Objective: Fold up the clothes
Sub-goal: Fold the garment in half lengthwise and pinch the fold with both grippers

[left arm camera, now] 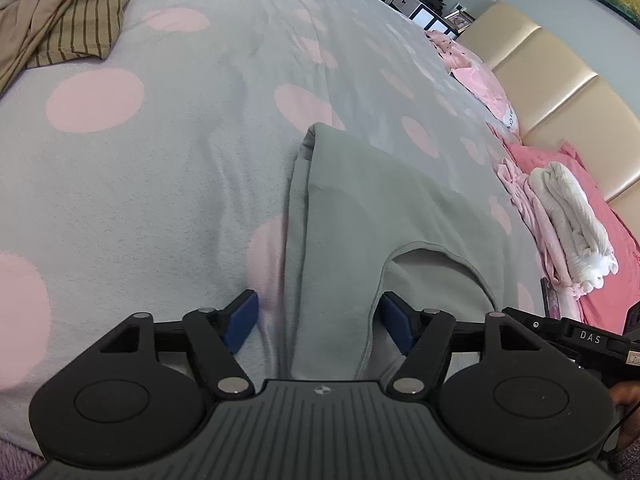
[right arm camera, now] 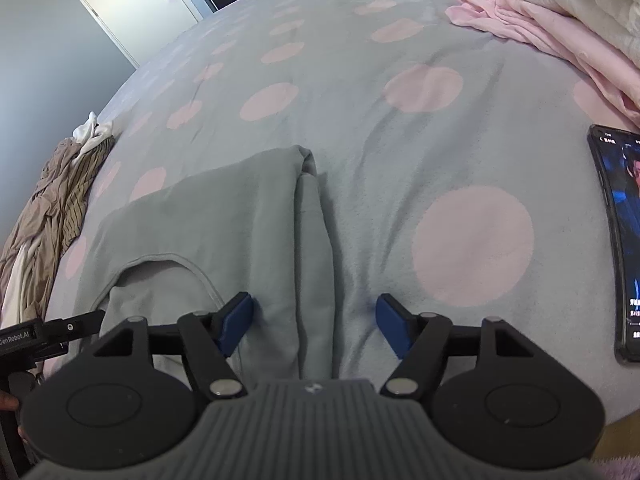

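Grey-green top [left arm camera: 360,216] lying on spotted bed [left arm camera: 160,184], sides folded inward, further folds probably left; left gripper [left arm camera: 316,320] and right gripper [right arm camera: 316,320] fingers spread wide, holding nothing.

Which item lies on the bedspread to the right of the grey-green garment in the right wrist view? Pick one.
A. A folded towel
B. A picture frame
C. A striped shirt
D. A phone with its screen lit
D: a phone with a lit screen lies flat on the dotted bedspread, apart from the grey-green garment; the striped clothes sit on its left instead.
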